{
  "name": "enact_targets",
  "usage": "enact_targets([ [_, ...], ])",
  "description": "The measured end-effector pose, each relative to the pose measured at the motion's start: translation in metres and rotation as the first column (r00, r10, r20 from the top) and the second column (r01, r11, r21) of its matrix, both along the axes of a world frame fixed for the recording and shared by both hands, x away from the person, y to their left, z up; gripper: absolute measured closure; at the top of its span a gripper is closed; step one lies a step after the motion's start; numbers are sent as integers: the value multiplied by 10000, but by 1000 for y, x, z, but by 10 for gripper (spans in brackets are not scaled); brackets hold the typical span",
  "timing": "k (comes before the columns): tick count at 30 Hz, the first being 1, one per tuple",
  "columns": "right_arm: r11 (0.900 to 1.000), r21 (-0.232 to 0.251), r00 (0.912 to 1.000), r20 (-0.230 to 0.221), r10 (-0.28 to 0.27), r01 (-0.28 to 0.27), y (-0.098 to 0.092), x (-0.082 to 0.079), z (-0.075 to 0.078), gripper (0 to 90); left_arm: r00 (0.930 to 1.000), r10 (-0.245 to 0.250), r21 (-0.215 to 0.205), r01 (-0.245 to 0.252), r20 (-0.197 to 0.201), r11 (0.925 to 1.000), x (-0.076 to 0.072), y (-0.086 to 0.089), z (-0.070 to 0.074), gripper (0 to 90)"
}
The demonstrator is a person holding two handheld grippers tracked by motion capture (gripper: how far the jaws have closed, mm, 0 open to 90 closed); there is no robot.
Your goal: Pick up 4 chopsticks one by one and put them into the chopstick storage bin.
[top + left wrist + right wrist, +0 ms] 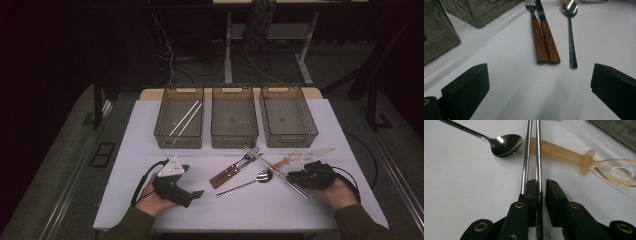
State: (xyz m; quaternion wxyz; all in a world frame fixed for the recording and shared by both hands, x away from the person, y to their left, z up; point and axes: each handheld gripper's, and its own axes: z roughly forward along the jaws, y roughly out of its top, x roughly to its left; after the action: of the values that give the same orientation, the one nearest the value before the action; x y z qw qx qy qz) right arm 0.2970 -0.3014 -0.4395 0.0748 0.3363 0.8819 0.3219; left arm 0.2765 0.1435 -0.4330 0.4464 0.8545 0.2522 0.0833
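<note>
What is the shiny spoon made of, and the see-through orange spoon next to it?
The shiny silver spoon looks like polished metal, probably steel: its bowl mirrors the light. The see-through orange spoon looks like plastic or resin: its amber bowl lets the white table show through, and its cloudy handle has moulded letters.

Two olive-green sleeves [131, 224] at six o'clock in the high view. Left gripper [176, 185]: matte black, blocky, topped by a pale three-cornered plate [170, 167] (small dark dots on it), black cable [140, 182] looping off toward nine o'clock. Right gripper [541, 195]: black too, square-ended jaws, brass-coloured rivets [519, 205] along the linkage, black cable [351, 178] toward three o'clock.
</note>
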Motion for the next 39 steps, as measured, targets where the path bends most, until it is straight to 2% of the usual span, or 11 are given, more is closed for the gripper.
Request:
enact_targets([
  [11,9992,-368,9999,85,131,-127,3,0,-2,806,10000,-24,12,24,-23,10000,0,-1,0,6],
  [23,9989,-410,9996,168,233,-226,3,-1,-1,835,10000,-55,30,56,-24,10000,0,-1,0,6],
  [29,9996,-153,9993,291,234,-230,1,-1,1,837,10000,-76,35,76,-31,10000,0,-1,-1,6],
  [39,9989,426,9996,210,164,-173,-5,-3,6,838,9999,-113,27,113,-37,9999,0,-1,0,6],
])
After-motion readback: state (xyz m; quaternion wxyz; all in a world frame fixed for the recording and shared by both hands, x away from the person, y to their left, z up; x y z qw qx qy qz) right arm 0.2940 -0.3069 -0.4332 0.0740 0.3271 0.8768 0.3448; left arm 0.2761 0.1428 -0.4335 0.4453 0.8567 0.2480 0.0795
